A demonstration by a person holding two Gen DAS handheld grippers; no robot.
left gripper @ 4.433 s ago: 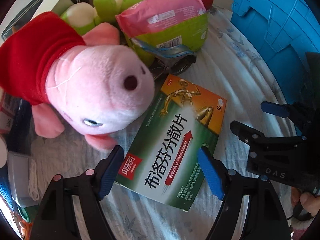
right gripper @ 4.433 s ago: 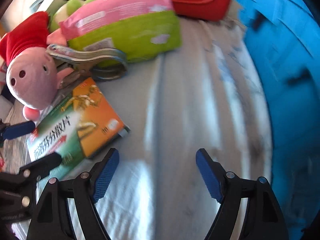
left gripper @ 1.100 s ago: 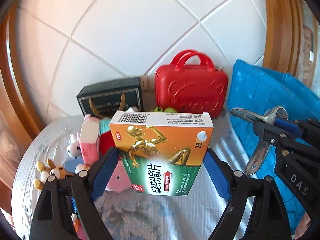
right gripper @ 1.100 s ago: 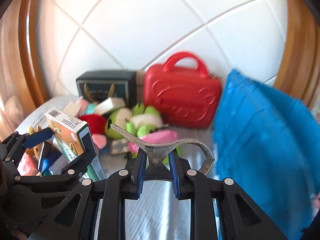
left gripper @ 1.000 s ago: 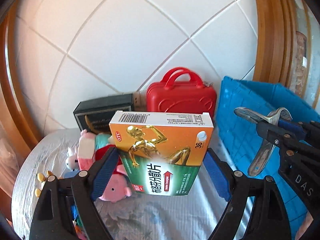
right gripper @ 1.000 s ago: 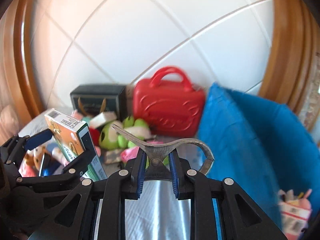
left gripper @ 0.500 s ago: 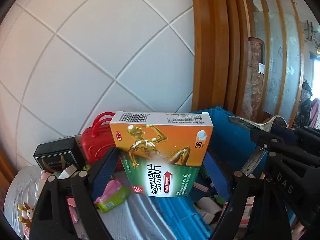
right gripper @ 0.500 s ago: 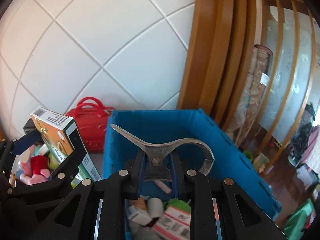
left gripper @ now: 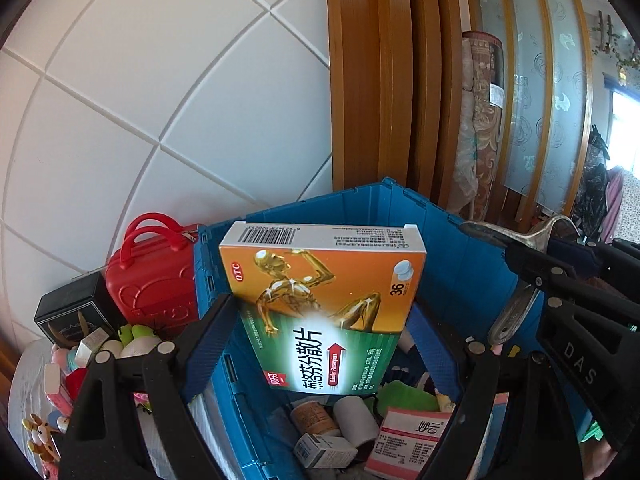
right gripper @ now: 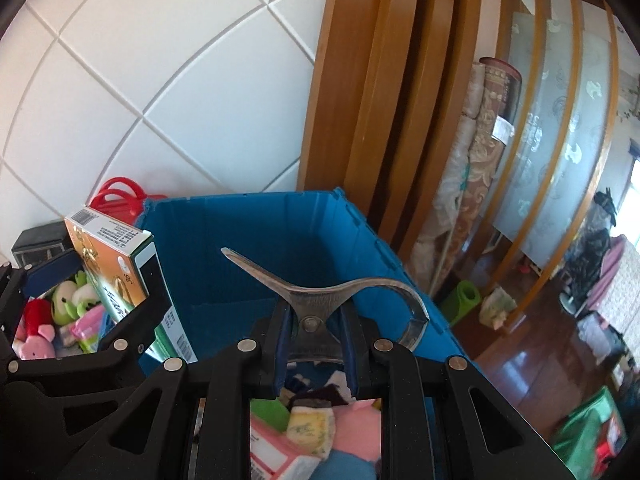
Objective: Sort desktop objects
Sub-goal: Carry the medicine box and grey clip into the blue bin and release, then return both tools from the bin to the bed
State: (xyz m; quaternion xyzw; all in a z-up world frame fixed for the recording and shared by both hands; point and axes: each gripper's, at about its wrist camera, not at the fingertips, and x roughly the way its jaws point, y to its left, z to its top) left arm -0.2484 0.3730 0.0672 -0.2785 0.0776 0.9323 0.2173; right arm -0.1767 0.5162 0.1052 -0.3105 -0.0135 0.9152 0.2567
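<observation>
My left gripper [left gripper: 320, 340] is shut on an orange and green medicine box [left gripper: 324, 308], held upright over the open blue crate [left gripper: 360, 208]. In the right wrist view the same medicine box [right gripper: 116, 272] shows at the left, above the blue crate [right gripper: 256, 240] near its left wall. My right gripper [right gripper: 316, 344] is shut on a metal clamp tool [right gripper: 320, 296] at its pivot, above the crate's inside. From the left wrist view the metal clamp tool [left gripper: 520, 272] and the right gripper's black frame appear at the right.
The crate holds small boxes, a roll, a pink packet [left gripper: 408, 440] and cloth items. Left of it on the table lie a red case [left gripper: 156, 280], a black box [left gripper: 72, 312] and plush toys [right gripper: 60, 312]. Wooden door frames and a wooden floor lie to the right.
Both grippers have swung right from above the table to above the blue crate, carrying the medicine box and the metal clamp tool. The crate's contents have come into view.
</observation>
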